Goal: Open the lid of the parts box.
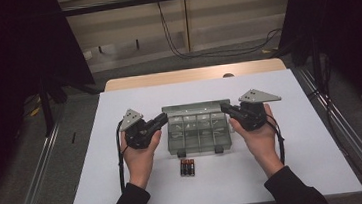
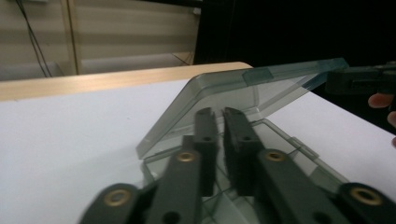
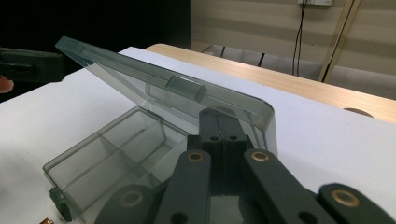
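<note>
A clear grey compartment box stands on the white mat, its lid raised about halfway. My left gripper is at the lid's left front corner. Its pads stand a narrow gap apart just below the lid's rim, with nothing pinched between them. My right gripper is at the lid's right front corner. Its pads are shut together on the lid's rim. The open compartments look bare.
A few batteries lie side by side on the white mat in front of the box. The mat covers a wooden table. Metal rails and dark curtains flank the table.
</note>
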A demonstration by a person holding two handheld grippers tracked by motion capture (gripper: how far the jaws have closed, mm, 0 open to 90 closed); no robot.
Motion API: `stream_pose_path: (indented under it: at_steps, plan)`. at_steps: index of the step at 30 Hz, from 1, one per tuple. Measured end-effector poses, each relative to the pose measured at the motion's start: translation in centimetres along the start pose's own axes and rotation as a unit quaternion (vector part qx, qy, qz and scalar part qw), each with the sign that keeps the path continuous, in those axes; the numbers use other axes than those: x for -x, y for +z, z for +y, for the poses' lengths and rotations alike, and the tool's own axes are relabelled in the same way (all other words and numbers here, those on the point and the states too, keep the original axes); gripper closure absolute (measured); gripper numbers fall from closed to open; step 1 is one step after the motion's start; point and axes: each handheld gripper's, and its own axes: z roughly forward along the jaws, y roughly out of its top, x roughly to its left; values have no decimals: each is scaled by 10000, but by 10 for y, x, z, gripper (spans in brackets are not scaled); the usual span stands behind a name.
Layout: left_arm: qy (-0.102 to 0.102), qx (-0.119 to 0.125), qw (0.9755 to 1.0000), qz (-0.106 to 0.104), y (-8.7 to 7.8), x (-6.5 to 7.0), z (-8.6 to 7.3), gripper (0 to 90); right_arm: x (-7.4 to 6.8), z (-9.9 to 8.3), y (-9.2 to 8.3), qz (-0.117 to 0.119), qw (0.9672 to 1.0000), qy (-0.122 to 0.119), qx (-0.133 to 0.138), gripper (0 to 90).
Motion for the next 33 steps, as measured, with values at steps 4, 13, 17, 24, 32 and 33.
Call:
stream_pose_path:
  at_steps: [4,13,17,24,32,33]
  plan:
    - [-119,-233,9984,497,6,-15,-6,459,2,2,1,-20,10000,-21,3,900]
    - [-172,-619,9970,426,30,-23,-13,227,5,6,5,-54,10000,-7,-13,900]
    - [-130,-543,9977,397,35,-25,-11,357,7,6,8,-65,10000,-19,-31,900]
    - [-16,-559,9959,711,43,-22,-2,561,7,7,10,-43,10000,-20,-39,900]
    - [104,-511,9958,748,49,-17,3,803,8,8,11,-30,10000,-56,-29,900]
    - [123,-515,9955,791,49,-17,4,822,8,8,10,15,10000,-48,-47,900]
